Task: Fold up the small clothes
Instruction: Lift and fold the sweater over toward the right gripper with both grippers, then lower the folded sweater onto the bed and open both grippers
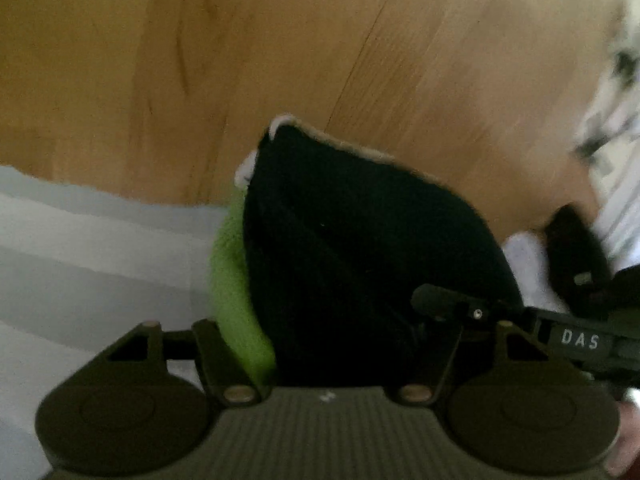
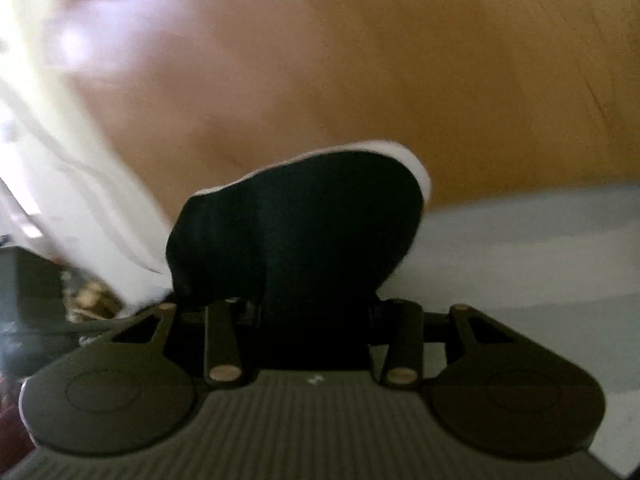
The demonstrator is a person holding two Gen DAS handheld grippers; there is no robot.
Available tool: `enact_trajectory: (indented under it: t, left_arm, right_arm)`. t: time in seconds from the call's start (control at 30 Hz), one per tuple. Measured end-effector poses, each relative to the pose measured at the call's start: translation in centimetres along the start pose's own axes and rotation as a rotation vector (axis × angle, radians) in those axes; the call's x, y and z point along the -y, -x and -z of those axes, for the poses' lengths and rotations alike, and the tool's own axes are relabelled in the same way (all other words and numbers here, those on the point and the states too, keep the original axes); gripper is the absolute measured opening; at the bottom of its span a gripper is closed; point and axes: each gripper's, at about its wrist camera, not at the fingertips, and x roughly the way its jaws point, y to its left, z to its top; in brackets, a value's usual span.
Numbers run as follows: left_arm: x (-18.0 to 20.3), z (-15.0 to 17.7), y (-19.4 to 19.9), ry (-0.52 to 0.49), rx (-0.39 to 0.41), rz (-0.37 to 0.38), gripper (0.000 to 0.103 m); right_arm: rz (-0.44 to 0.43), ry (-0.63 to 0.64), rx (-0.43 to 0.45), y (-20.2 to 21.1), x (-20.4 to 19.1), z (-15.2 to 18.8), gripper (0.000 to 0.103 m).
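Observation:
A small black garment with a white edge and a green fleecy patch (image 1: 234, 276) fills the middle of both wrist views. My left gripper (image 1: 340, 344) is shut on the black garment (image 1: 360, 240), which bunches up over its fingers and hides the tips. My right gripper (image 2: 316, 320) is shut on the same black garment (image 2: 304, 224), with the fingertips hidden in the cloth. The right gripper's body, marked DAS (image 1: 580, 340), shows at the right of the left wrist view, close beside the left gripper. The garment hangs above a wooden floor.
Wooden floor (image 1: 280, 60) lies below and ahead. A pale grey surface (image 1: 80, 260) runs along the near side, and shows in the right wrist view (image 2: 540, 248). Blurred white patterned cloth (image 1: 616, 128) is at the far right, and white cloth (image 2: 60, 140) at the left.

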Motion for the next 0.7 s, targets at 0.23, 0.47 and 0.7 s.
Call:
enact_trajectory:
  t: [0.23, 0.47, 0.7]
  left_arm:
    - [2.7, 1.4, 0.1, -0.037, 0.060, -0.147, 0.085]
    - [5.9, 7.0, 7.6, -0.042, 0.124, -0.355, 0.083]
    - [9.2, 14.9, 12.3, -0.073, 0.119, -0.456, 0.091]
  right_arm:
    - [0.034, -0.010, 0.028, 2.4, -0.7, 1.7, 0.073]
    - [0.112, 0.032, 0.085, 11.9, -3.2, 9.5, 0.083]
    - [0.227, 0.105, 0.163, 18.8, -5.4, 17.9, 0.087]
